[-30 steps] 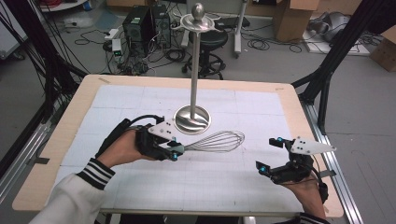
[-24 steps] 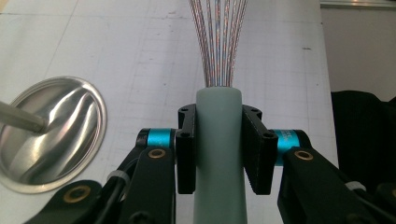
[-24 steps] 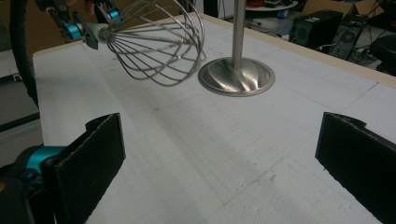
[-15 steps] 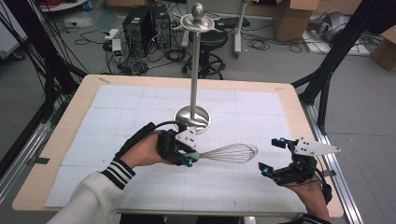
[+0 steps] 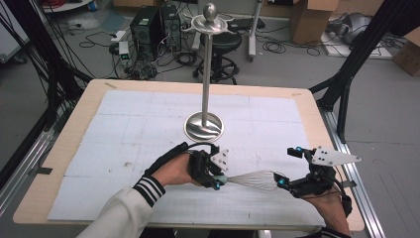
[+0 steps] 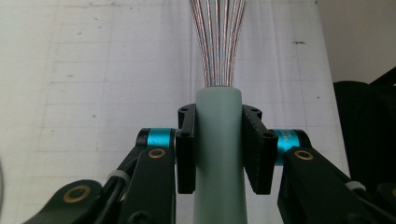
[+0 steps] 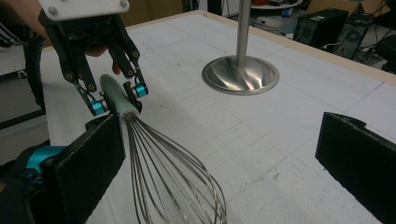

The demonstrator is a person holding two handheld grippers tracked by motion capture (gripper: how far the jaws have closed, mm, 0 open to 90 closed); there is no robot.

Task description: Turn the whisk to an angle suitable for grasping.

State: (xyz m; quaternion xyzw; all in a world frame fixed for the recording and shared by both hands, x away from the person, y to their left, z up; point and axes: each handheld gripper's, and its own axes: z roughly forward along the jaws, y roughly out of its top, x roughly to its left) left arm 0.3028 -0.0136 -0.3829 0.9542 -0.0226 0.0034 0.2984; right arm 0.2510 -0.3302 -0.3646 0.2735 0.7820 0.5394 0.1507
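A wire whisk (image 5: 252, 179) with a pale green handle (image 6: 218, 140) lies level just above the white mat, wire head pointing right. My left gripper (image 5: 218, 179) is shut on the handle, a black pad pressed to each side of it in the left gripper view. My right gripper (image 5: 288, 167) stands open at the near right, jaws wide apart. In the right gripper view the whisk's wires (image 7: 163, 172) reach in between those jaws, close beside the left-hand one, and the left gripper (image 7: 116, 98) shows beyond, clamped on the handle.
A tall steel stand (image 5: 207, 74) with a round base (image 5: 204, 126) rises from the middle of the mat (image 5: 124, 119), just behind the whisk. The wooden table's edge (image 5: 317, 114) runs close past the right gripper. Cables, boxes and a stool sit on the floor beyond.
My left gripper has carried the whisk right, lower and toward the near edge, bringing its wire head up to the right gripper. The right gripper has stayed put, still open.
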